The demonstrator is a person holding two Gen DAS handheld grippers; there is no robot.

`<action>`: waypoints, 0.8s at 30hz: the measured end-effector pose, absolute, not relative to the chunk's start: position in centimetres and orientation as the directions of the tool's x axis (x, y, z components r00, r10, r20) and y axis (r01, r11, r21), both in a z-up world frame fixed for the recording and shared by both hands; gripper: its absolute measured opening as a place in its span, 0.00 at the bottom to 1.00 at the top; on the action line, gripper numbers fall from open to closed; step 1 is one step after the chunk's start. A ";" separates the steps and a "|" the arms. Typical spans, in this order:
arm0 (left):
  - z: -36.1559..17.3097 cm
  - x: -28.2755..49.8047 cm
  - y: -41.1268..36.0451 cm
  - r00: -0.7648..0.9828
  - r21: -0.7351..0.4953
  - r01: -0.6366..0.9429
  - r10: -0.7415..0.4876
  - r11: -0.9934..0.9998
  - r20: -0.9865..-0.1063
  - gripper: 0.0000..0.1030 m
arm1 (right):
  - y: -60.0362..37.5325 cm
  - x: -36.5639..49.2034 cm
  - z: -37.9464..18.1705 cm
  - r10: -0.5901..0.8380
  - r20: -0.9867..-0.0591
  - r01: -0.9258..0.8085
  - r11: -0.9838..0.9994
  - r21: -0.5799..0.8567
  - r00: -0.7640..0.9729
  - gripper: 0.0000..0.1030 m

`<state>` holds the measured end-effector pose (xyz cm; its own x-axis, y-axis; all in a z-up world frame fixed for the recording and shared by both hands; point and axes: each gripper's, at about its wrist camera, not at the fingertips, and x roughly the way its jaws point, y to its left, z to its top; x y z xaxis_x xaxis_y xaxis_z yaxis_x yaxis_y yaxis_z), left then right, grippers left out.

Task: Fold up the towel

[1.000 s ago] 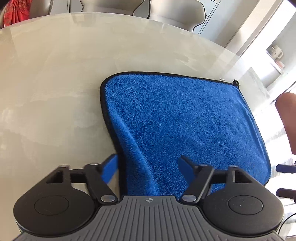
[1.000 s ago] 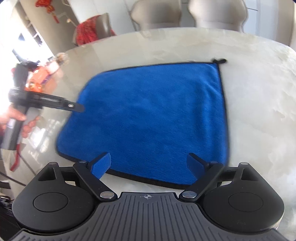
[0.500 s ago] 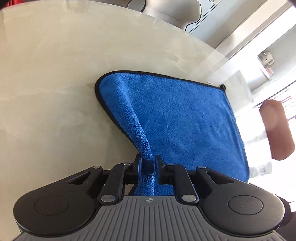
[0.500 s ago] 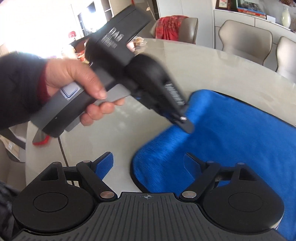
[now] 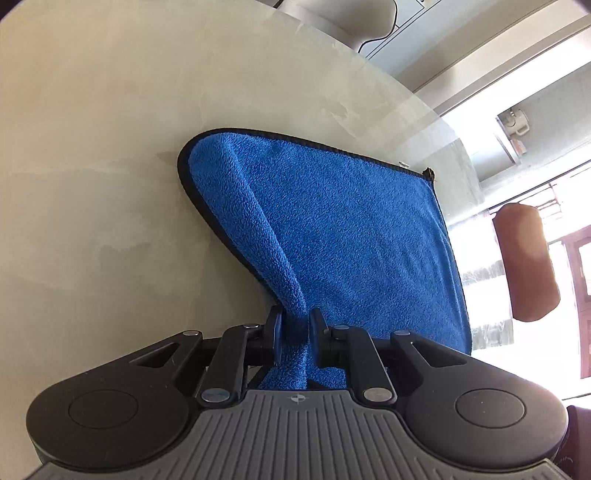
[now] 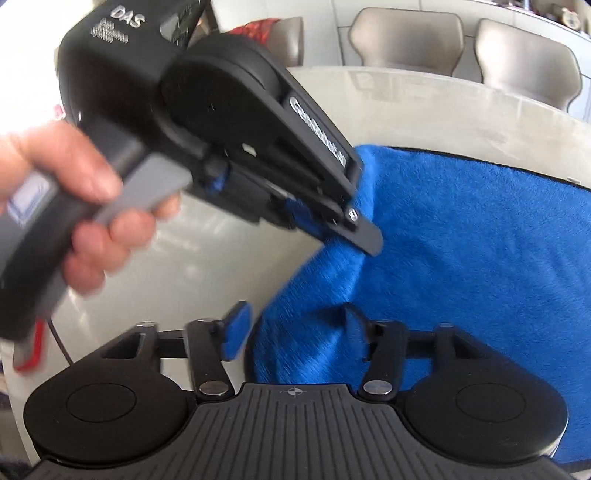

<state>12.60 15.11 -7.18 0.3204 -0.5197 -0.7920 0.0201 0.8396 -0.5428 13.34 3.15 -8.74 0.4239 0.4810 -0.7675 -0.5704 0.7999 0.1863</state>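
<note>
A blue towel (image 5: 351,229) with a black hem lies on the pale round table (image 5: 92,184). My left gripper (image 5: 295,326) is shut on its near corner, and the cloth rises to the pads in a raised ridge. In the right wrist view a hand (image 6: 85,206) holds that left gripper (image 6: 332,225), which pinches the towel (image 6: 461,240). Just below it, my right gripper (image 6: 295,328) is closing. The towel's near edge sits between the blue pads (image 6: 236,332), and they are not pressing on it.
Beige chairs (image 6: 406,40) stand at the far side of the table, one with a red cloth (image 6: 258,29) on it. A brown chair back (image 5: 524,266) is off the table's right edge. The two grippers are very close together.
My left gripper shut on the towel's corner and pulled it up into a ridge. My right gripper swung left across the towel to that corner, and its jaws narrowed.
</note>
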 end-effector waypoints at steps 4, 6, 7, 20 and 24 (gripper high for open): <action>-7.5 12.8 15.4 0.311 -0.558 0.031 -0.539 0.829 -0.783 0.14 | 4.8 13.2 -9.3 0.446 -0.765 -0.542 0.826 0.153 0.464 0.65; -7.7 12.9 15.6 0.310 -0.567 0.030 -0.547 0.823 -0.778 0.20 | 5.2 13.1 -9.4 0.437 -0.759 -0.538 0.832 0.137 0.482 0.59; -7.8 12.9 16.0 0.313 -0.572 0.025 -0.549 0.820 -0.775 0.24 | 5.5 13.0 -9.5 0.420 -0.758 -0.546 0.832 0.100 0.499 0.46; -9.4 16.8 19.2 0.398 -0.635 -0.107 -0.552 0.765 -0.733 0.39 | 1.2 14.1 -7.8 0.489 -0.740 -0.514 0.828 0.227 0.462 0.12; -8.0 17.6 17.4 0.422 -0.581 -0.034 -0.516 0.813 -0.745 0.21 | -1.3 14.8 -6.7 0.512 -0.726 -0.499 0.825 0.267 0.459 0.12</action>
